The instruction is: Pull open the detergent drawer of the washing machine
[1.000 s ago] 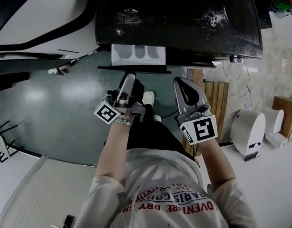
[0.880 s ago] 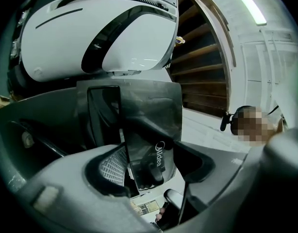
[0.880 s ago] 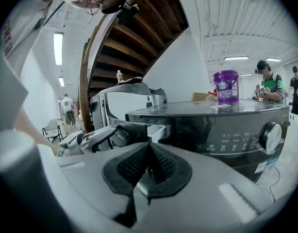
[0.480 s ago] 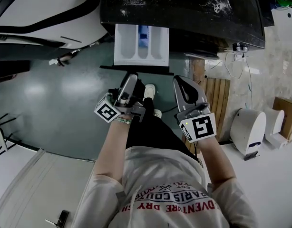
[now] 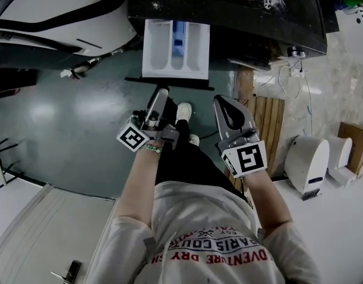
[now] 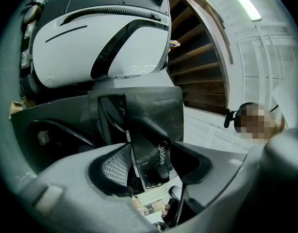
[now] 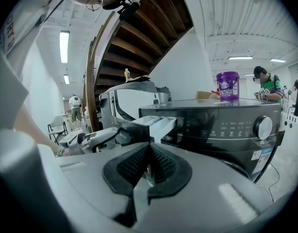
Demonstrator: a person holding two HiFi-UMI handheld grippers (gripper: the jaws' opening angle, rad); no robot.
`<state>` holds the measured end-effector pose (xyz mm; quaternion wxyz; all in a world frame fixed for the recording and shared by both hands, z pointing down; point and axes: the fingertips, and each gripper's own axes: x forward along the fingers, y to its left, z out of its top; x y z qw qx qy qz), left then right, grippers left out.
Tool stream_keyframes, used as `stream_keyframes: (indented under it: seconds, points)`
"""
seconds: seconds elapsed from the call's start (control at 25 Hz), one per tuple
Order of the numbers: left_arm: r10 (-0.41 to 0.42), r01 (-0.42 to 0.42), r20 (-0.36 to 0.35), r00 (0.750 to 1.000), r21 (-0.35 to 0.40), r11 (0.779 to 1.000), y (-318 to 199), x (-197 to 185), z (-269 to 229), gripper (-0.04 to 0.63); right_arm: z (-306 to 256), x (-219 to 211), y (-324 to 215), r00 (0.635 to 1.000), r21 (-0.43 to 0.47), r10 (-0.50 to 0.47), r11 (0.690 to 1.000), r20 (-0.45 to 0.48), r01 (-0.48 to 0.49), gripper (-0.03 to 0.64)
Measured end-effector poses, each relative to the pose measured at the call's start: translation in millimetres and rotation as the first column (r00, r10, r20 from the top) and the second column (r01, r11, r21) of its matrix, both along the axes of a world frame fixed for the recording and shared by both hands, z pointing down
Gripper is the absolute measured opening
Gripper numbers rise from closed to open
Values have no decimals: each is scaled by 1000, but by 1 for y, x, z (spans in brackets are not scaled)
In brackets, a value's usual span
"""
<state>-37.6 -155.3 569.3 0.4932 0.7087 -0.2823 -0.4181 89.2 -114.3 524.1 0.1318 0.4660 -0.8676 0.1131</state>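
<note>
Detergent drawer (image 5: 175, 51) pulled further out, three compartments (image 5: 160, 46), one black washing machine (image 5: 240, 10)

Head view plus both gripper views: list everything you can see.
washing machine: one, black, top of head view
detergent drawer: one, white, pulled out of its front
rounded machine: one, white and black, left of the washer
tub: one, purple, on the washer's top
staircase: one, brown wood, rising behind the machines
left gripper: one, grey, drawer's dark front between its fingers, which have just closed further
right gripper: one, grey, fingers together, empty
</note>
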Motion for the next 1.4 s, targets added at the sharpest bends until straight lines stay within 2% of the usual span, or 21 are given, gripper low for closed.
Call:
stream_keyframes:
  seconds: [0.16, 0.28, 0.32, 0.36, 0.64, 0.72, 0.8, 0.88, 1.0, 1.08, 1.28, 1.4]
  points:
    - [-44, 46, 43, 998, -53, 998, 4, -8, 6, 206, -5, 4, 7, 1000, 6, 6, 1000, -3, -6, 0]
    - [-95, 106, 91, 991, -124, 987, 11, -14, 13, 84, -11, 7, 15, 1000, 11, 6, 1000, -17, -6, 0]
    - [-98, 111, 107, 989, -125, 986, 14, -13, 11, 16, -15, 7, 18, 1000, 17, 3, 1000, -23, -3, 0]
    - [-94, 108, 121, 988, -116, 987, 18, -11, 7, -9, -19, 8, 20, 1000, 23, 1, 1000, -28, -1, 0]
    - [-99, 110, 153, 983, -60, 992, 37, -1, -39, -9, -51, 21, 40, 999, 61, 23, 998, -34, -21, 0]
    - [-99, 110, 185, 978, -50, 993, 43, -3, -53, -9, -59, 22, 47, 999, 72, 24, 997, -36, -22, 0]
    - [-90, 99, 246, 965, -25, 995, 52, -5, -68, -9, -69, 22, 54, 999, 84, 24, 996, -35, -21, 0]
    - [-86, 86, 328, 941, 14, 996, 59, -10, -86, -9, -80, 23, 60, 999, 96, 26, 995, -27, -23, 0]
    - [-100, 86, 411, 906, 53, 995, 69, -22, -109, -9, -98, 23, 68, 999, 115, 32, 993, -15, -30, 0]
    - [-109, 74, 485, 868, 90, 993, 76, -28, -126, -9, -112, 22, 73, 999, 130, 33, 991, -8, -31, 0]
    - [-145, 9, 668, 730, 203, 979, 92, -27, -175, -9, -146, 18, 86, 1000, 174, 23, 984, 11, -25, 0]
    - [-177, -50, 756, 630, 267, 962, 101, -17, -203, -9, -163, 19, 93, 1000, 198, 25, 980, 16, -28, 0]
